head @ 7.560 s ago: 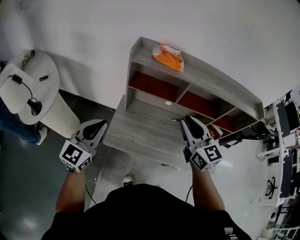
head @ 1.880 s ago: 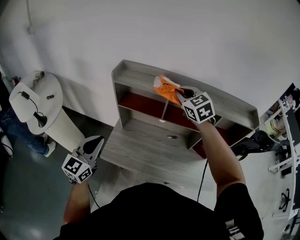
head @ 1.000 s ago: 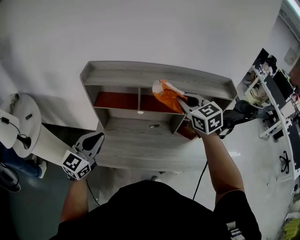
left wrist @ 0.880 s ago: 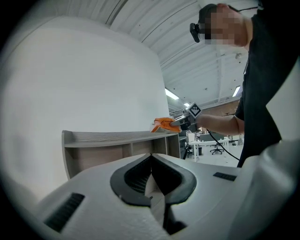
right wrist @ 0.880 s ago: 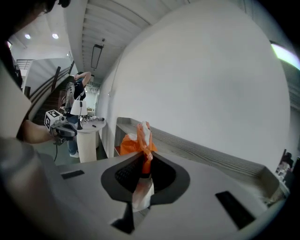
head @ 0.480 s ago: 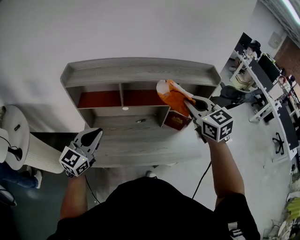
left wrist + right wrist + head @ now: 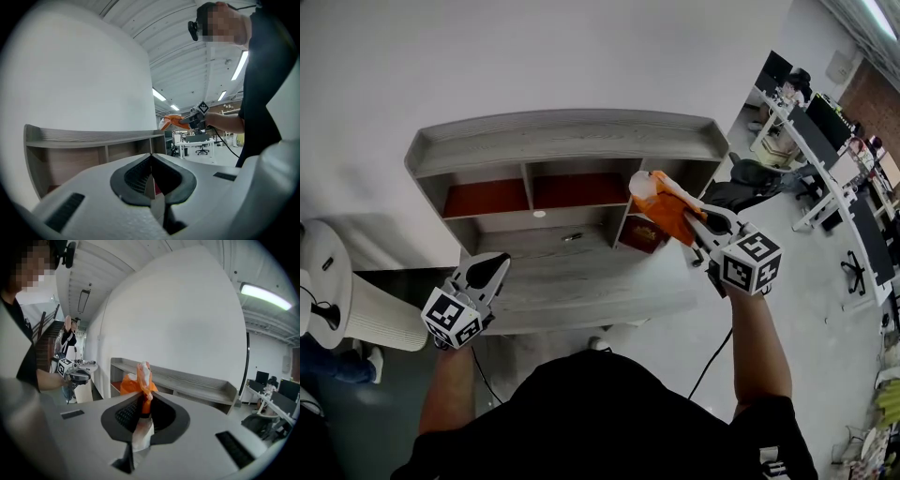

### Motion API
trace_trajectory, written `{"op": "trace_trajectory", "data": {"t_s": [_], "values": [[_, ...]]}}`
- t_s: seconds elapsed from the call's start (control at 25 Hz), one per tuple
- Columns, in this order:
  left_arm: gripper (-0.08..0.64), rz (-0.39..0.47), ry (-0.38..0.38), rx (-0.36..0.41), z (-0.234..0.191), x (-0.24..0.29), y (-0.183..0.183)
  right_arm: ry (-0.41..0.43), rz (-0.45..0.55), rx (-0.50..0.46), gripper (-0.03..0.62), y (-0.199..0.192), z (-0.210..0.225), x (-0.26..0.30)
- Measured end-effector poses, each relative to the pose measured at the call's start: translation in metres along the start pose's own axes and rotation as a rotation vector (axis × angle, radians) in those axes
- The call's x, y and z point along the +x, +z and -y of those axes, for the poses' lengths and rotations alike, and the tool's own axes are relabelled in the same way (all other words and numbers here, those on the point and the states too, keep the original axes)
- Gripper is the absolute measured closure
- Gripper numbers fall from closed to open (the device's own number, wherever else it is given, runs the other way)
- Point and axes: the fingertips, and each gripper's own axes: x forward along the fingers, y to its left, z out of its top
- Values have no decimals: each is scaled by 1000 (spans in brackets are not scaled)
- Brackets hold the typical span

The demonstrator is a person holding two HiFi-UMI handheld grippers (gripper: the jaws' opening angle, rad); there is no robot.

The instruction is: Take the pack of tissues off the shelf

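Right gripper view: the right gripper (image 7: 142,404) is clamped tight on the crinkly orange plastic pack of tissues (image 7: 127,385); the left gripper (image 7: 151,159) is closed and empty.

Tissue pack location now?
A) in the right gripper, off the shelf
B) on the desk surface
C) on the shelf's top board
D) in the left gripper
A: the right gripper is shut on the orange tissue pack, held in the air, clear of the shelf top board.

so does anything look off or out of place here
Only the orange-and-white pack of tissues: it juts crumpled from the right tool, pinched by one end, clear of the grey wooden shelf. Nothing else stands out.
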Motion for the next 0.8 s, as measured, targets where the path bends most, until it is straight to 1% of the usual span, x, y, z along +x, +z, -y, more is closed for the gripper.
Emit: {"op": "trace_trajectory", "data": {"t_s": [0.24,0.56,0.8], "values": [[540,-4,-12,-7,1,9,3,12,-3,15,568,-4,1,3],[540,-16,13,-10,7,11,0,64,-31,30,568,-18,-2,13],[540,-43,70,-24,-4,-16,-10,138,-46,37,568,-31,-24,47]]}}
